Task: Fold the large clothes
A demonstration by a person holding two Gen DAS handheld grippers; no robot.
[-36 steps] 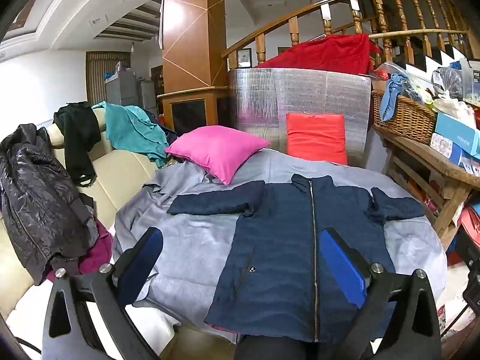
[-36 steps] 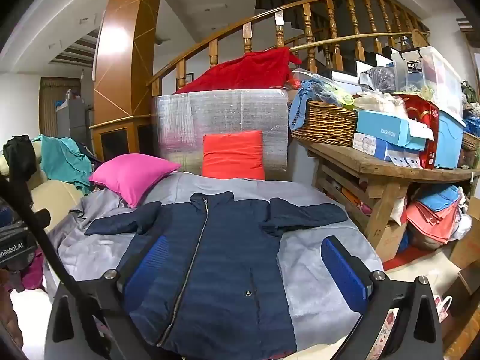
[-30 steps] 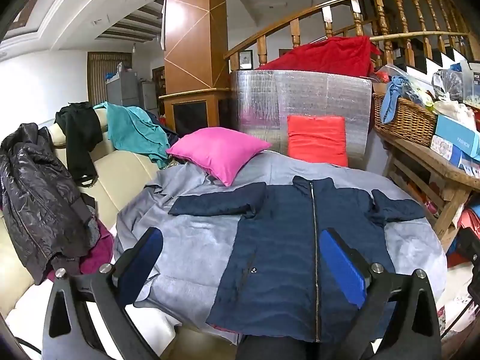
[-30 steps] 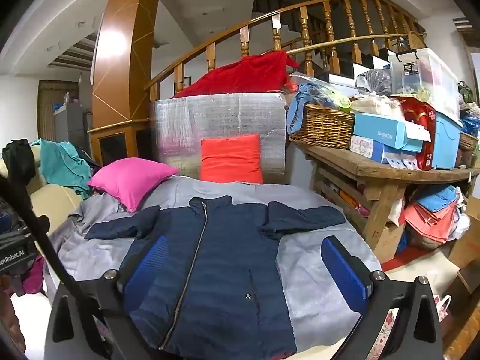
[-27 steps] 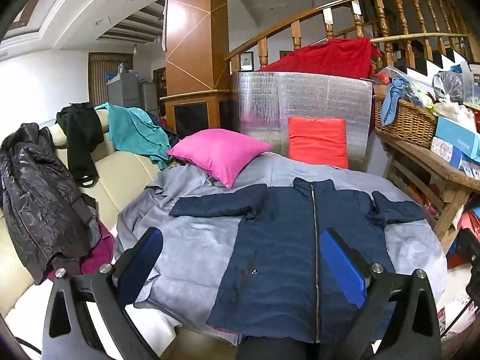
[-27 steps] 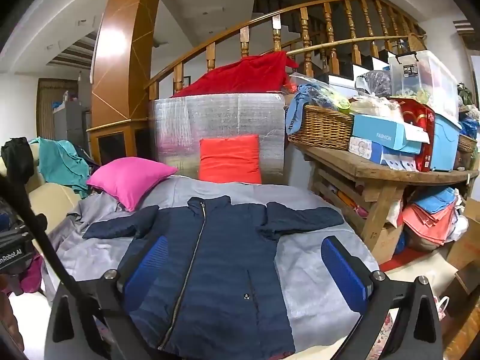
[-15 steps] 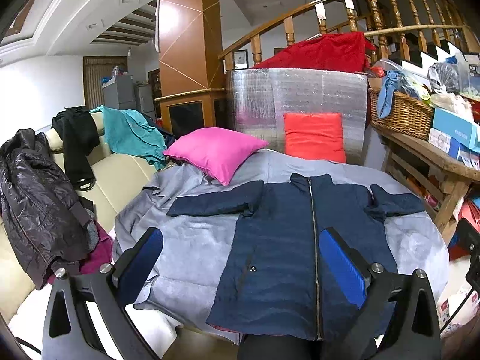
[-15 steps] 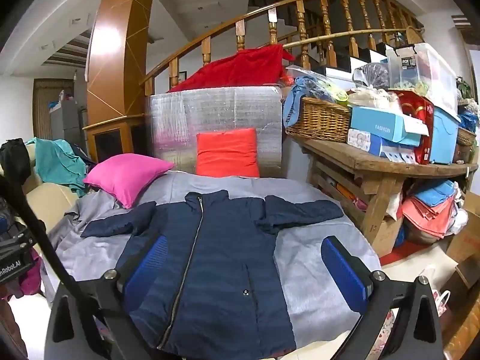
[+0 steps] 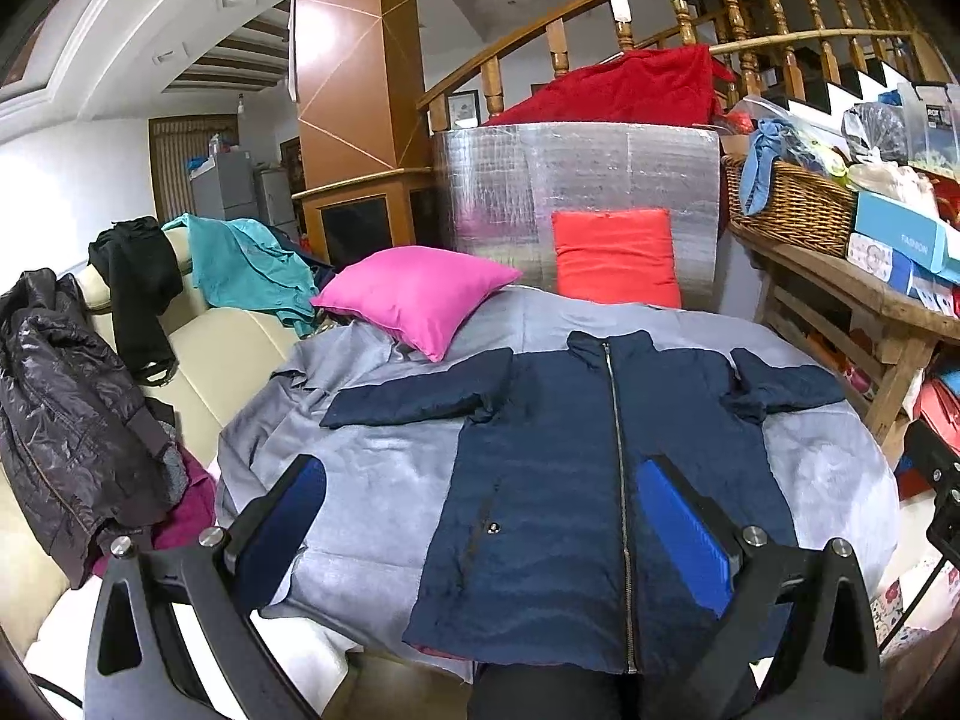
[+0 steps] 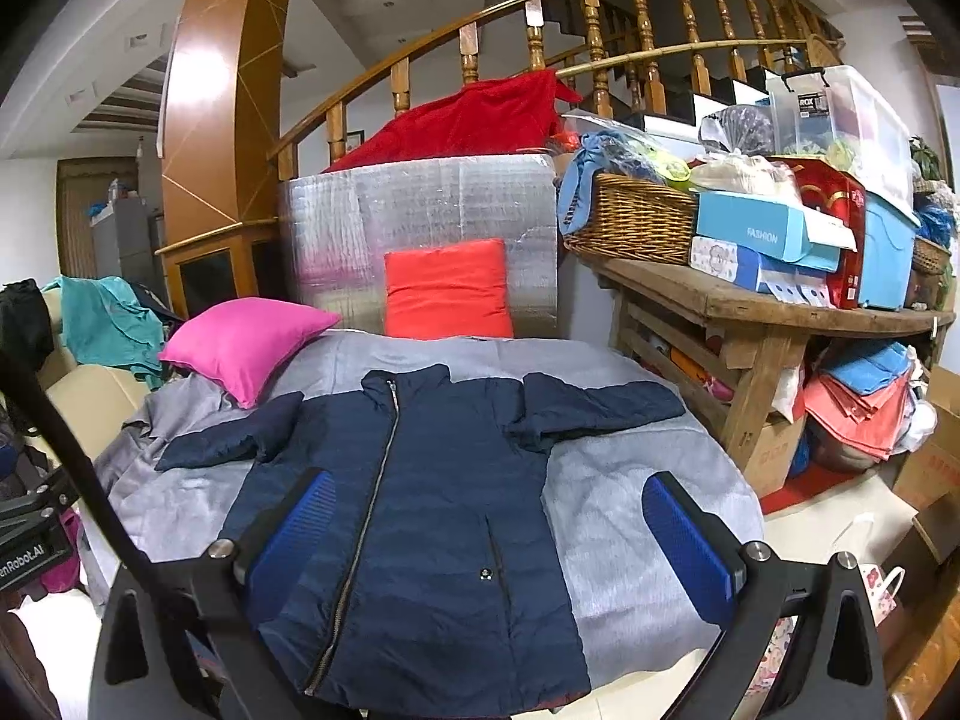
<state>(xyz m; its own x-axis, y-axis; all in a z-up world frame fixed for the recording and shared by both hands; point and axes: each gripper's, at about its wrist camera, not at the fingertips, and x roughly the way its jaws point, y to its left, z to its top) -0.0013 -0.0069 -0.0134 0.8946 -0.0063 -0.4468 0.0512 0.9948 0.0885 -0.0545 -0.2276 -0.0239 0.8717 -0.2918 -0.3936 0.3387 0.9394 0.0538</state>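
Note:
A navy zip-up jacket (image 9: 570,480) lies flat, front up, on a grey cloth-covered surface (image 9: 384,480), both sleeves spread out to the sides. It also shows in the right wrist view (image 10: 432,510). My left gripper (image 9: 486,516) is open and empty, held above the jacket's near hem, left of the zipper. My right gripper (image 10: 486,534) is open and empty above the jacket's lower right part. Both stand clear of the fabric.
A pink cushion (image 9: 414,294) and a red cushion (image 9: 615,255) lie at the far side. A cream sofa (image 9: 210,348) with dark and teal clothes is on the left. A wooden table (image 10: 762,306) with basket and boxes is on the right.
Both grippers have shifted slightly; the views tilted a little and the jacket sits marginally lower in frame. The jaws stay open and the jacket has not moved.

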